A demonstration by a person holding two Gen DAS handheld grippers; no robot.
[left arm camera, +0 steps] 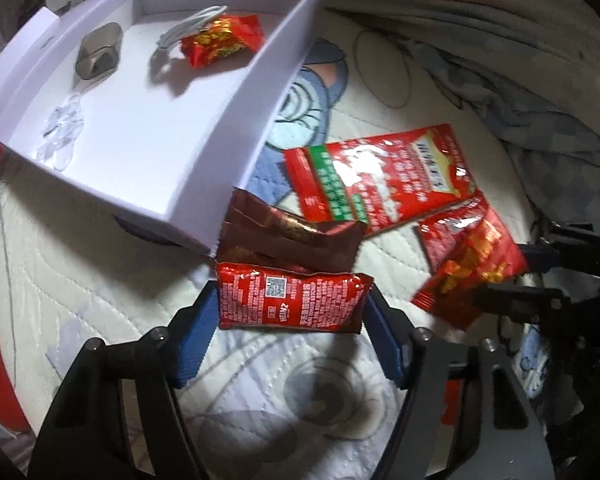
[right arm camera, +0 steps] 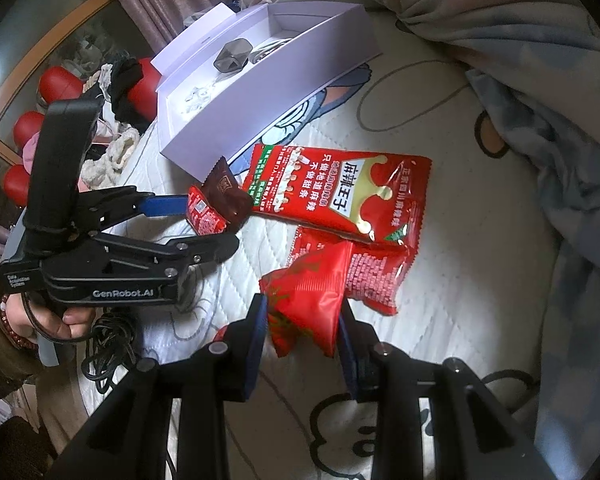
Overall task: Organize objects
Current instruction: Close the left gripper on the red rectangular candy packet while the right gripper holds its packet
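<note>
**Desk:** While the white box (left arm camera: 236, 128) sits open at the far left of the bed (left arm camera: 80, 272), what is already in it, and why?

**Photographer:** A grey metal clip (left arm camera: 98, 54), a clear plastic flower (left arm camera: 62, 138), a coiled white cable (left arm camera: 188, 26) and a small red sweet packet (left arm camera: 224, 38) lie on its floor. By my reading it is the collecting place, so loose things go in there.

**Desk:** And the left hand-held gripper (left arm camera: 292, 312)?

**Photographer:** Its blue pads bracket a red Heinz sachet (left arm camera: 292, 300), QR code and "HEINZ" facing up, just beside the box's near corner. The pads appear to touch both ends, so I would call it gripped, though only lightly. A brown foil sachet (left arm camera: 284, 236) rests against the sachet's far edge, its lettering too dark to read. In the other camera the gripper's body reads "GenRobot.AI".

**Desk:** Further right?

**Photographer:** A big red snack bag (right arm camera: 340, 196) marked "麻辣王子" lies flat mid-bed, partly overlapping a red packet (right arm camera: 376, 276) with small white print. The right hand-held gripper (right arm camera: 304, 320) is narrowed on a crumpled red packet (right arm camera: 312, 296), lifted just off the quilt, presumably also bound for the box. A rumpled duvet (right arm camera: 520, 60) fills the far right.
</note>
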